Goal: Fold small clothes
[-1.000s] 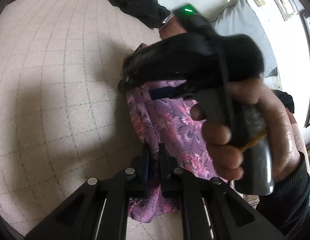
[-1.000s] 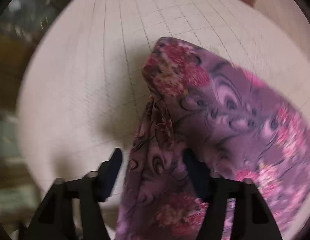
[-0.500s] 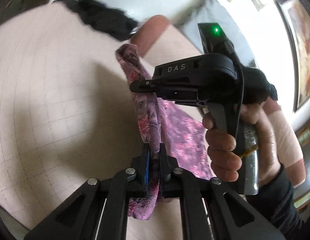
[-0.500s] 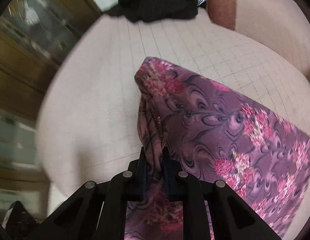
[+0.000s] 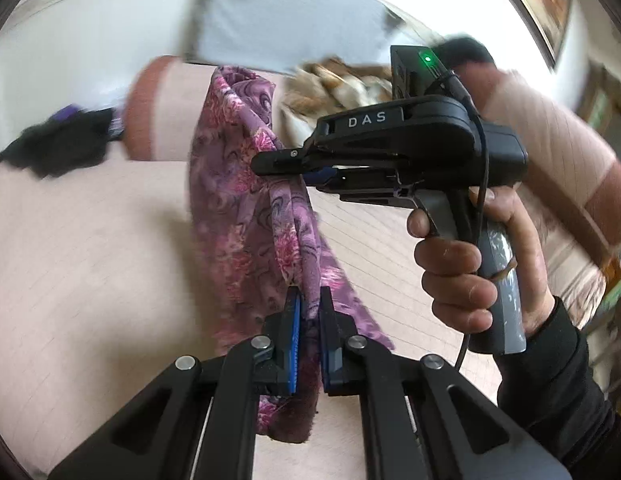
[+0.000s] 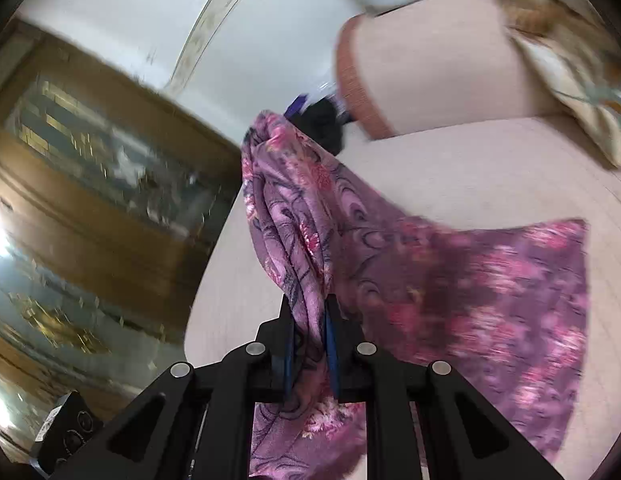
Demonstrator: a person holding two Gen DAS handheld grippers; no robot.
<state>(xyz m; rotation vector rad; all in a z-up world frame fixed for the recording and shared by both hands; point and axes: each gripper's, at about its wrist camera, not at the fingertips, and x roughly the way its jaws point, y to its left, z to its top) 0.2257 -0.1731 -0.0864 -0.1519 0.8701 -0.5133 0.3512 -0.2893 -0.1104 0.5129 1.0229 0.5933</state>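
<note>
A purple floral garment hangs bunched between both grippers above the beige quilted bed. My left gripper is shut on its lower edge. My right gripper, seen from the side in the left wrist view, is shut on the cloth higher up. In the right wrist view the right gripper is shut on a gathered fold of the garment, which spreads to the right and trails over the bed.
A dark pile of clothes lies at the far side of the bed by a pink bolster. A patterned pillow lies at the right. A wooden cabinet stands past the bed's left edge.
The right gripper closed on the garment. Both grippers have lifted it off the bed, and the views have tilted up toward the wall.
</note>
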